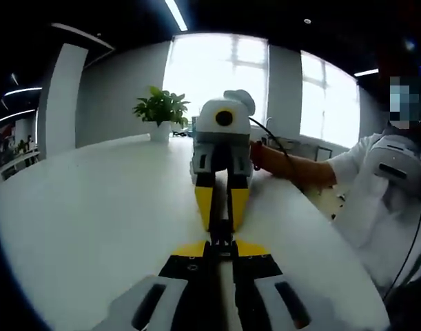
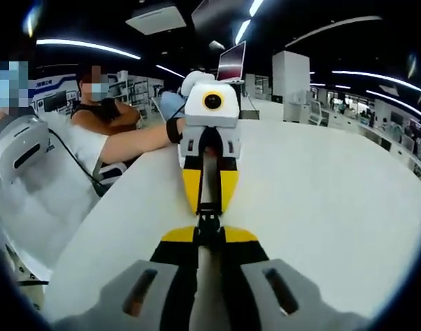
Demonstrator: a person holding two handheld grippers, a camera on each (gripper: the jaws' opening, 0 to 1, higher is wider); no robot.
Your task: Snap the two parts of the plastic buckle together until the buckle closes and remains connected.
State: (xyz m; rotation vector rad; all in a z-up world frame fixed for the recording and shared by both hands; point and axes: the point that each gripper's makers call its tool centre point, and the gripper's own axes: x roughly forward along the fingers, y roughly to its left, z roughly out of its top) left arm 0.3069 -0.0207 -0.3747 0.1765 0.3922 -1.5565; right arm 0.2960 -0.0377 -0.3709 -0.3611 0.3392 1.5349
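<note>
My left gripper (image 1: 220, 243) and right gripper (image 2: 209, 231) meet tip to tip at frame centre above table (image 1: 93, 207), jaws narrow, each pinching buckle (image 1: 221, 238) half. Seemingly mated; latch unconfirmed.

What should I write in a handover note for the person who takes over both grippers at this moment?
Left gripper: shut on one dark buckle part, pointing at the right gripper across the white table.
Right gripper: shut on the other buckle part, facing the left one tip to tip.
Buckle: held above the table between the two gripper tips; the parts meet there, but the join is too small and dark to judge.
Done: both parts gripped, lined up, brought together.
Left: press until it clicks, then check that it holds.
</note>
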